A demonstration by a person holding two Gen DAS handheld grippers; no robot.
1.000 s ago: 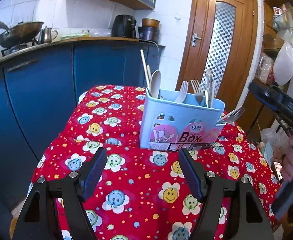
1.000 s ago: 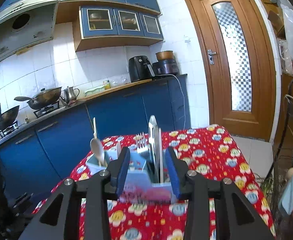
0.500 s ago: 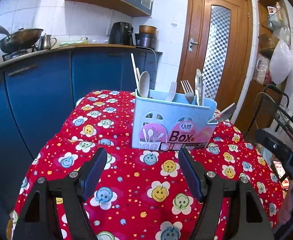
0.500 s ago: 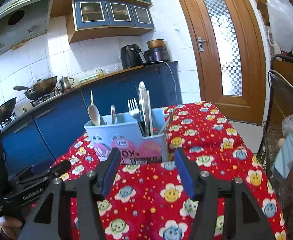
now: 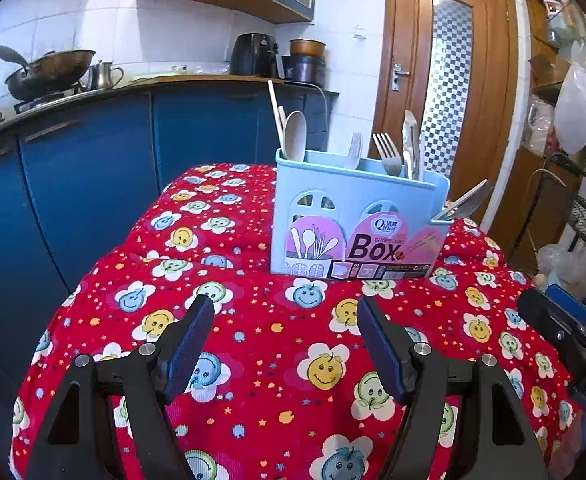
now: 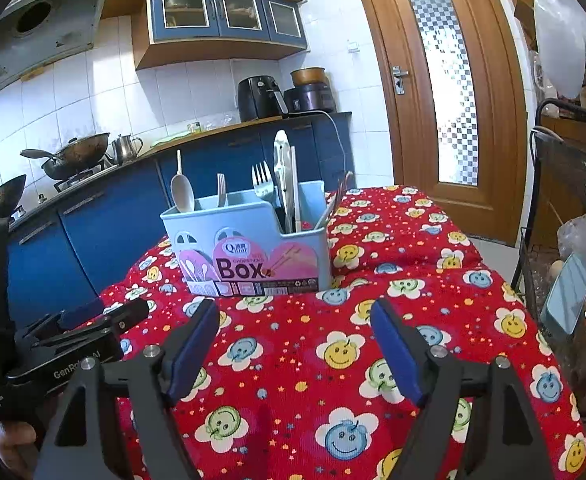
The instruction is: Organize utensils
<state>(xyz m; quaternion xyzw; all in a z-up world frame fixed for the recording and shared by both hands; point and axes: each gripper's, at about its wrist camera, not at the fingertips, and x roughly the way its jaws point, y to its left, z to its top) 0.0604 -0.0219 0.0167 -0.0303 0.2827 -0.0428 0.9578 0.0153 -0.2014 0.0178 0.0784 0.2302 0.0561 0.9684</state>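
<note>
Utensil box point(image 5: 359, 216) upright mid-surface point(image 5: 253, 360); spoon point(image 5: 295, 136), forks point(image 5: 387, 152), tongs point(image 6: 283, 176) standing sorted in compartments, so likely finished. Left claw point(image 5: 285, 344) released, empty, near box front. Right claw point(image 6: 293, 344) opening, nothing between jaws, also before box.

Utensil handles hidden inside caddy point(image 5: 357, 216); small label print unreadable. Left gripper point(image 6: 93, 320) partly cut by frame edge; worktop near edge cropped.
</note>
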